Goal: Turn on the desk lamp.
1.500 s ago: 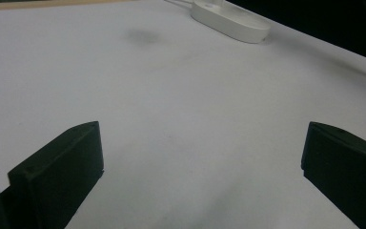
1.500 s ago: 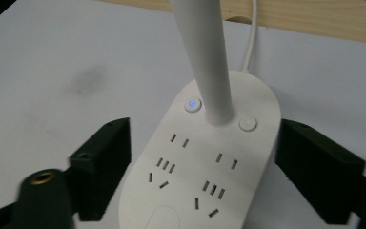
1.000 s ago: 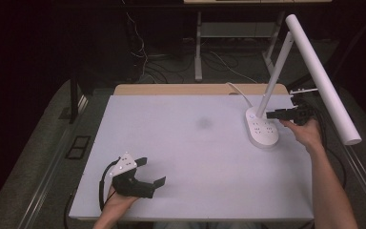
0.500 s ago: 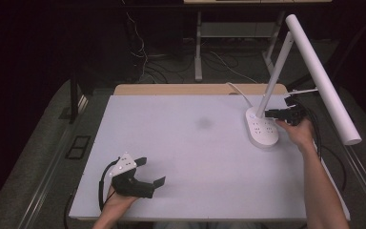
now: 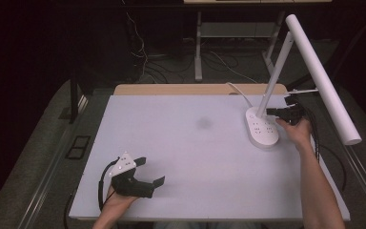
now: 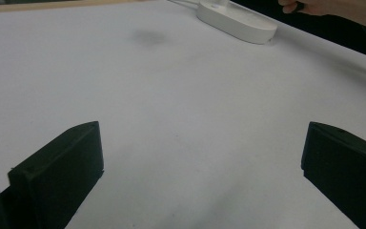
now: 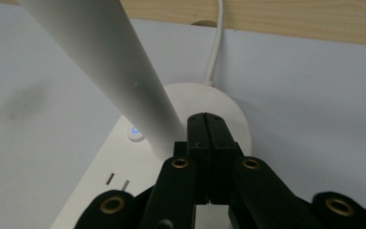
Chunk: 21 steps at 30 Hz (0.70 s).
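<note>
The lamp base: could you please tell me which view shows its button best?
The right gripper view: the lamp base is close, its round button lit blue beside the stem. The high view shows the whole base small; the left gripper view shows its far edge.

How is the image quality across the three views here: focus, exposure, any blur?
High view: table evenly lit, surroundings nearly black, a faint grey smudge on the surface. Left gripper view: near jaws soft, lamp base far off and slightly blurred. Right gripper view: lamp arm close and soft-edged, small blue light on the base glows; right gripper sharp.
</note>
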Available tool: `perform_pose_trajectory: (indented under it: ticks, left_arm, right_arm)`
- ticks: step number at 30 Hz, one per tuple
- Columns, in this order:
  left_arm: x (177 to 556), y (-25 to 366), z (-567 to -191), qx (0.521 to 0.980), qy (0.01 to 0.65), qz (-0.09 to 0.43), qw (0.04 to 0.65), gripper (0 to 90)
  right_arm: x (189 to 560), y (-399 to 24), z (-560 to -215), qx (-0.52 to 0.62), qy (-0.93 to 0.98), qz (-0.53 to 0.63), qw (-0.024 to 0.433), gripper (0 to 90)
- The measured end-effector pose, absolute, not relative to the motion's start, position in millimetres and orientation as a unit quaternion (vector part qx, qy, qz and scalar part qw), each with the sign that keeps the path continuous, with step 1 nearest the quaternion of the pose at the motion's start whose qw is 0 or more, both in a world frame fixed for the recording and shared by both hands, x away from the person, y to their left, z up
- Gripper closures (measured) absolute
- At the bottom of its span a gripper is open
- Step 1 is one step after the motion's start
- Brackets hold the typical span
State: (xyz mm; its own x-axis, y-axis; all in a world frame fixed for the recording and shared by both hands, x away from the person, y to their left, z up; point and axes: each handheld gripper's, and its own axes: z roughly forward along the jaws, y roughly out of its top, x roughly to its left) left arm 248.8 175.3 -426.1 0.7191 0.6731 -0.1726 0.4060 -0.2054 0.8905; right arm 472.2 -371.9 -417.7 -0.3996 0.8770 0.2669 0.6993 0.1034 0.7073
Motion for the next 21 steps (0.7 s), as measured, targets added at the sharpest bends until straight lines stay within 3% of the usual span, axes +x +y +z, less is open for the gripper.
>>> perform_pose_trajectory:
  ticks: [21]
  left_arm:
    - [247,175,-425,0.765,0.354,0.131,0.521,0.0]
  right_arm:
    - [478,-373,-431,0.549,0.722,0.409,0.099,89.5]
